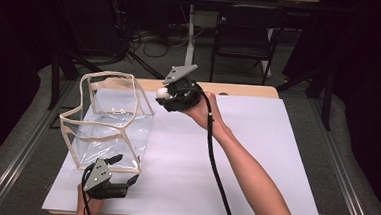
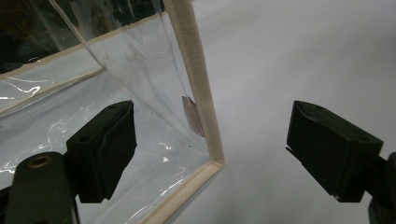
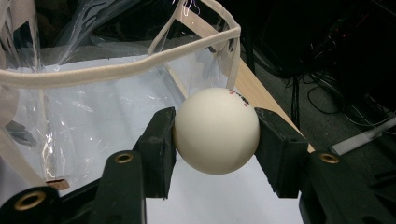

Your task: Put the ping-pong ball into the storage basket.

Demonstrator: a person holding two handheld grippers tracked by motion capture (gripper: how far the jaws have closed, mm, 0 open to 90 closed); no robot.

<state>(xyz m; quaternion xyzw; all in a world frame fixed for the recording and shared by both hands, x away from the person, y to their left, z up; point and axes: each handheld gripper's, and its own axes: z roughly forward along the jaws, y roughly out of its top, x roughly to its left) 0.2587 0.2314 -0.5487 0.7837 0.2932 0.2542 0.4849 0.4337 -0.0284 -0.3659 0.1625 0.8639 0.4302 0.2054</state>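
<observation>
1. Right gripper point(image 1: 166, 97) fingers clamp a white ball point(image 3: 216, 131), raised just right of the bag's point(image 1: 108, 120) far rim.
2. Left gripper point(image 2: 210, 149) gapes wide, straddling the bag's near corner on the bench point(image 1: 255, 156).

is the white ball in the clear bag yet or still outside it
Outside. The right gripper holds the white ball clamped between its jaws, just beyond the clear bag's rim at its far right corner.

Cream ball point(image 3: 215, 130), clear bag point(image 1: 108, 122) with beige trim
</observation>
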